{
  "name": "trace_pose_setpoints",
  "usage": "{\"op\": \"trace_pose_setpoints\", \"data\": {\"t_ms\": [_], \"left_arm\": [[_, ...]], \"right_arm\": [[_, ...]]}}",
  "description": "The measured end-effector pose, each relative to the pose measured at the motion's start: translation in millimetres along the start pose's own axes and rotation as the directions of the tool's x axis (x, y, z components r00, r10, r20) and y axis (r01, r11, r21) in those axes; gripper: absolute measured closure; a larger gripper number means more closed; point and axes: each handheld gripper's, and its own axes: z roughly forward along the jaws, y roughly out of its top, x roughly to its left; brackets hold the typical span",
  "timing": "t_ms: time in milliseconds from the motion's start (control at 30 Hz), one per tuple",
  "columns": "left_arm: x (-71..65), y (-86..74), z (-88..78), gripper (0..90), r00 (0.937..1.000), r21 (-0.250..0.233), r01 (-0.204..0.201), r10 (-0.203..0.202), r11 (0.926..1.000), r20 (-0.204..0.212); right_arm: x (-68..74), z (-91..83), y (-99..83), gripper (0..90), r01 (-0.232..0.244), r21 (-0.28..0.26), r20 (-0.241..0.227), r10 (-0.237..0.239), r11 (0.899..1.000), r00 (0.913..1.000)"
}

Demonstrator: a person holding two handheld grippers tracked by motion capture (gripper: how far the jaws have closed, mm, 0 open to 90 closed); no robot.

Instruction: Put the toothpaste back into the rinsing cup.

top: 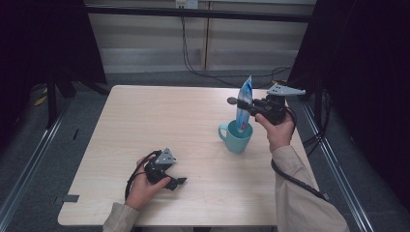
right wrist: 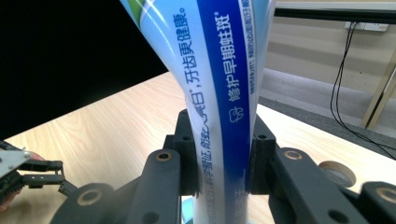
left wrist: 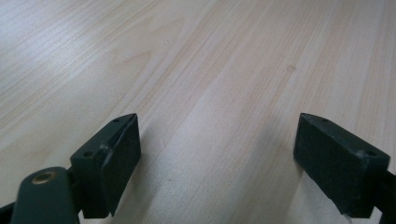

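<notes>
Over the teal mug [top: 238, 137], right tongs [top: 244, 105] clamp a toothpaste tube [top: 244, 104]; left tongs [top: 178, 182] sit apart near the mug on the counter [top: 145, 121].

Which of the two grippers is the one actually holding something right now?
The right gripper, raised above the teal mug: its jaws are clamped on the toothpaste tube. The left gripper sits low over the table, jaws open with nothing between them.

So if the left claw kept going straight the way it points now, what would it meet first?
Most likely the table. In its own view the left claw is open and angled down at bare wood, with nothing between or ahead of its jaws. From above it points right; the mug seems off that line, though depth is unclear.
</notes>
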Motion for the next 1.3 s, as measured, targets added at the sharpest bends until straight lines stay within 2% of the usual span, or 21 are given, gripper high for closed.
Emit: {"op": "trace_pose_setpoints", "data": {"t_ms": [567, 1300], "left_arm": [[0.2, 0.0, -0.3, 14.7, 1.0, 0.005, -0.003, 0.003, 1.0, 0.0], [-0.2, -0.1, -0.1, 14.7, 1.0, 0.001, 0.0, 0.0, 1.0, 0.0]], "right_arm": [[-1.3, 2.6, -23.7, 71.4, -0.016, 0.019, 0.009, 0.016, 1.0, 0.9998], [-5.3, 4.6, -41.4, 71.1, -0.029, 0.043, 0.036, 0.028, 0.999, 0.999]]}}
